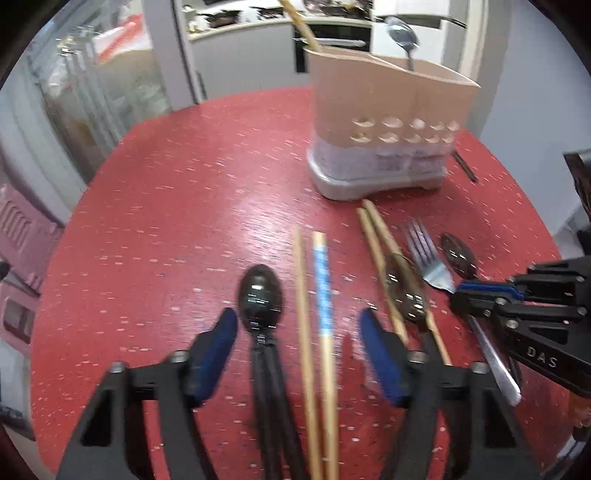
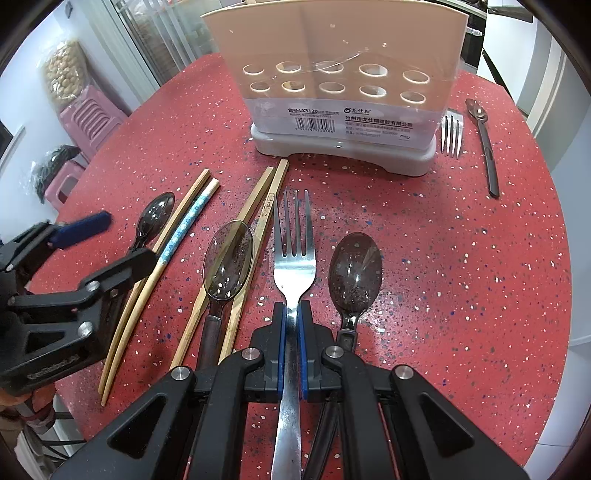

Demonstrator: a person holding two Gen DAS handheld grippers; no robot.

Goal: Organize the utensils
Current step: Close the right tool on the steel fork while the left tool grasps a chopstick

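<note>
A beige utensil holder [image 2: 332, 74] stands at the back of the red table [image 2: 461, 258]; in the left wrist view the holder [image 1: 384, 122] has a spoon [image 1: 404, 35] and a chopstick standing in it. My right gripper [image 2: 291, 317] is shut on the neck of a steel fork [image 2: 293, 243] lying on the table. My left gripper [image 1: 299, 325] is open above a dark spoon [image 1: 260, 295] and a pair of chopsticks [image 1: 314, 295], one with a blue band. The left gripper also shows in the right wrist view [image 2: 110, 240].
Loose on the table are two dark plastic spoons [image 2: 229, 266] [image 2: 354, 273], a second chopstick pair [image 2: 258, 206], another fork [image 2: 451, 134] and a dark spoon [image 2: 484, 144] right of the holder. Pink stools [image 2: 85, 122] stand beyond the table's left edge.
</note>
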